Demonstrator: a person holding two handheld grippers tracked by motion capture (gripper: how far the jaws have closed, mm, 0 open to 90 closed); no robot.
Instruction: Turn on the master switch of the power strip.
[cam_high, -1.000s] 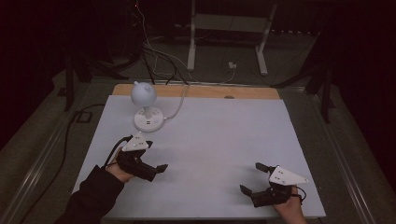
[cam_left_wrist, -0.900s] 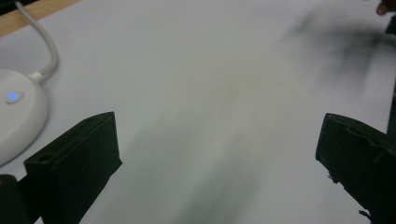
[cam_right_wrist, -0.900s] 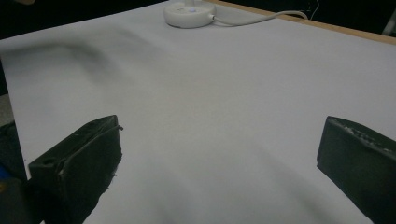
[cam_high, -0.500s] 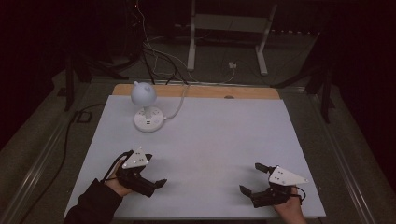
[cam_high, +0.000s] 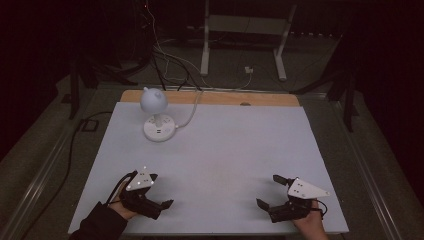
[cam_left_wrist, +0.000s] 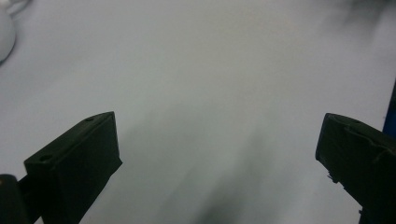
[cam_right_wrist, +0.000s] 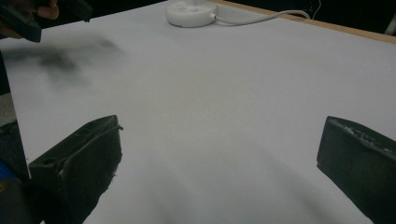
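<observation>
Lamp (cam_high: 156, 114) far corner, well apart from left gripper (cam_high: 161, 190); both grippers' jaws spread, empty.

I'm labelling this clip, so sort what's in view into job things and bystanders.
In the job:
left gripper, open, at the table's near edge
right gripper, open, near edge
white lamp, the nearest thing to them

Just there:
lamp cable
white table
metal stand behind

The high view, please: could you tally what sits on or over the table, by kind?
White desk lamp: 1
Handheld grippers: 2, the left gripper and the right gripper, both open and empty
Total: 3
</observation>
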